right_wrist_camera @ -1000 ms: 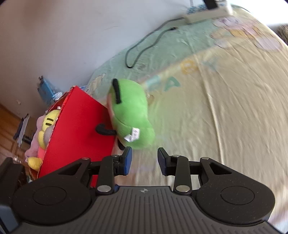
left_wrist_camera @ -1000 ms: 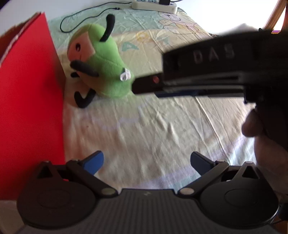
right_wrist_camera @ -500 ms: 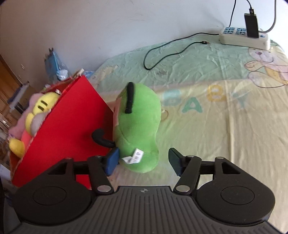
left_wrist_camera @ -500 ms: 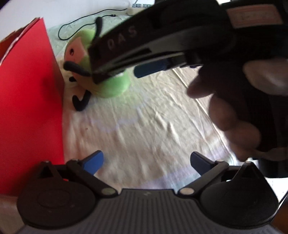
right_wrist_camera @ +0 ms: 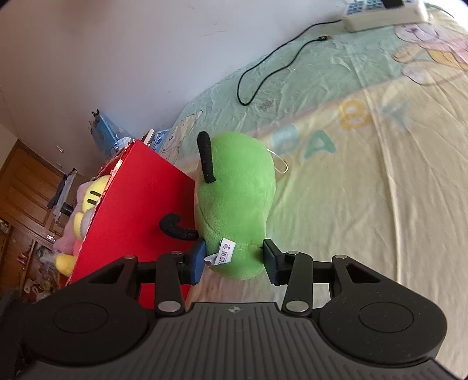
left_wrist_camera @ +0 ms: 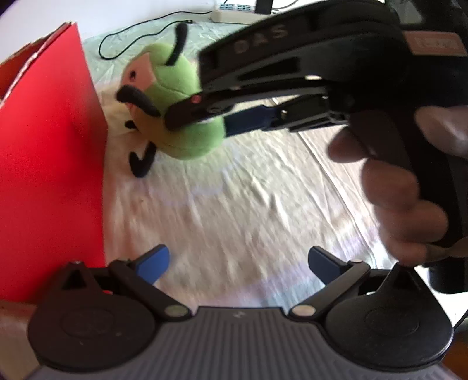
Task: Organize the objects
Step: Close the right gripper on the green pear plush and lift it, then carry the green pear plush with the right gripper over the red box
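Bedsheet point(right_wrist_camera: 365, 190), pastel with printed letters, is carrying every item. Right gripper point(right_wrist_camera: 234, 260): its blue fingers point(right_wrist_camera: 198, 258) are closing around the base of the green plush toy point(right_wrist_camera: 237, 204), pads at both flanks; a hand point(left_wrist_camera: 403, 187) is wrapping the handle, tool angling downward. Toy is lying on the bed just beside the red box point(right_wrist_camera: 137, 213), which is holding a yellow plush point(right_wrist_camera: 90, 195). Left gripper point(left_wrist_camera: 238, 263): fingers are standing wide apart, empty, pointing steeply down at the sheet. Power strip point(right_wrist_camera: 383, 14) and black cable point(right_wrist_camera: 272, 64) are lying well apart.

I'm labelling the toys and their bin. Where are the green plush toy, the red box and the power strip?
green plush toy point(right_wrist_camera: 237, 198), right wrist view, its back.
red box point(right_wrist_camera: 137, 204), right wrist view, outer side wall.
power strip point(right_wrist_camera: 383, 17), right wrist view, its casing.
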`<act>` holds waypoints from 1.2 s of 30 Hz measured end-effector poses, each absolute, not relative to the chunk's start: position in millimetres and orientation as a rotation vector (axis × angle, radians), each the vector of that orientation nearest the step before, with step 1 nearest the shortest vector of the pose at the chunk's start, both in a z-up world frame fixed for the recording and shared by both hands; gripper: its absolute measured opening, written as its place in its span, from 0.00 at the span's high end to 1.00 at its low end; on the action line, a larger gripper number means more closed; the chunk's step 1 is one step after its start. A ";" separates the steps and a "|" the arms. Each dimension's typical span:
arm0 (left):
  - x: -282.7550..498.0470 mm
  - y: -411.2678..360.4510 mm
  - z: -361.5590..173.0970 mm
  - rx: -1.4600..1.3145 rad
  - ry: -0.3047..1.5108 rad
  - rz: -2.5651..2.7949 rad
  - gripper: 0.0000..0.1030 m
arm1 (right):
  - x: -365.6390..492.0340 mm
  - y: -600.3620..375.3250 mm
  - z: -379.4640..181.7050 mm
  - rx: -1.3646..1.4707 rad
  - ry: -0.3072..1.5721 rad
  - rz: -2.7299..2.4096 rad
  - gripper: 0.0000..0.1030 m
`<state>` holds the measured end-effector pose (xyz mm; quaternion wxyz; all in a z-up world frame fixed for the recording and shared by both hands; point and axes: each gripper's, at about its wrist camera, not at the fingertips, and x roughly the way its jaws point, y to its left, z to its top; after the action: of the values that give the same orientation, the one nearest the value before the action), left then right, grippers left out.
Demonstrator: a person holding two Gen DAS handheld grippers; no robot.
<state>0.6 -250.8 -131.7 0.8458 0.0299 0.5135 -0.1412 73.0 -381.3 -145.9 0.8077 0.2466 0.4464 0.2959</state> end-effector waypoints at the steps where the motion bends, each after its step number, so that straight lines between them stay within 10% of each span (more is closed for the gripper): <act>1: -1.1 -251.4 -130.8 0.064 1.081 -0.297 0.02 | 69.8 -386.0 -146.6 0.536 0.958 0.629 0.58; 36: 56.8 -245.4 -101.0 -0.170 1.051 -0.321 0.13 | 41.8 -452.6 -157.4 0.795 0.929 0.500 0.50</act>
<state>56.8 -245.4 -101.0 0.8494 -0.0805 0.4987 -0.1525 41.8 -452.6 -157.4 0.7896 0.3691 0.4316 0.2322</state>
